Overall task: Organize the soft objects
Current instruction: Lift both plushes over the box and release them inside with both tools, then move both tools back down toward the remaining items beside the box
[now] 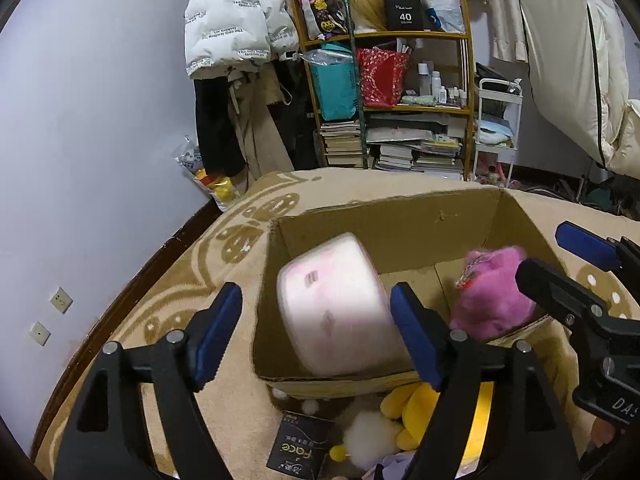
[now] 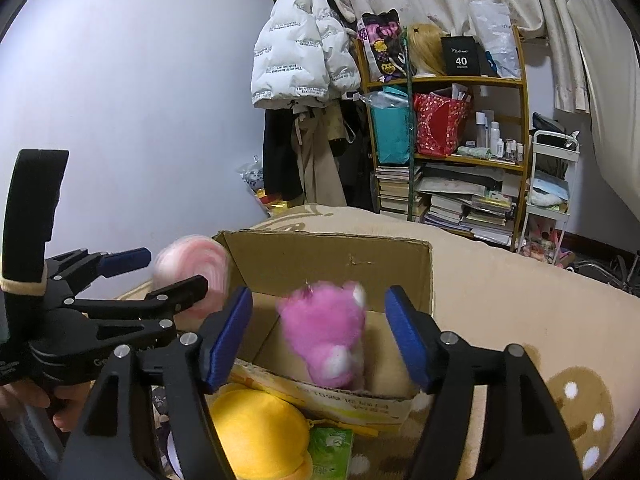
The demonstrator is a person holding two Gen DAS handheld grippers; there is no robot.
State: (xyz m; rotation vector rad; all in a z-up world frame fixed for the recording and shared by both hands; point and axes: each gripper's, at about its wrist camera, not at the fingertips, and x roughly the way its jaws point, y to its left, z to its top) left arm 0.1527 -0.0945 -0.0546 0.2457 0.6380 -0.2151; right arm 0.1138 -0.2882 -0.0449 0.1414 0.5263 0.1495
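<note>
An open cardboard box (image 1: 400,212) stands on a tan patterned blanket. A pale pink cushion (image 1: 340,308), blurred with motion, is in the air over the box, between the wide-open fingers of my left gripper (image 1: 316,332); they do not touch it. It also shows in the right wrist view (image 2: 192,272). A pink plush toy (image 2: 328,332), also blurred, is in the air over the box (image 2: 332,256), between the open fingers of my right gripper (image 2: 320,336). The plush also shows in the left wrist view (image 1: 492,296).
In front of the box lie a yellow plush (image 2: 256,436), a white fluffy toy (image 1: 372,436), a black "Face" packet (image 1: 300,444) and a green packet (image 2: 332,452). A cluttered shelf (image 1: 400,92), hung coats (image 1: 236,20) and a white cart (image 1: 496,128) stand behind.
</note>
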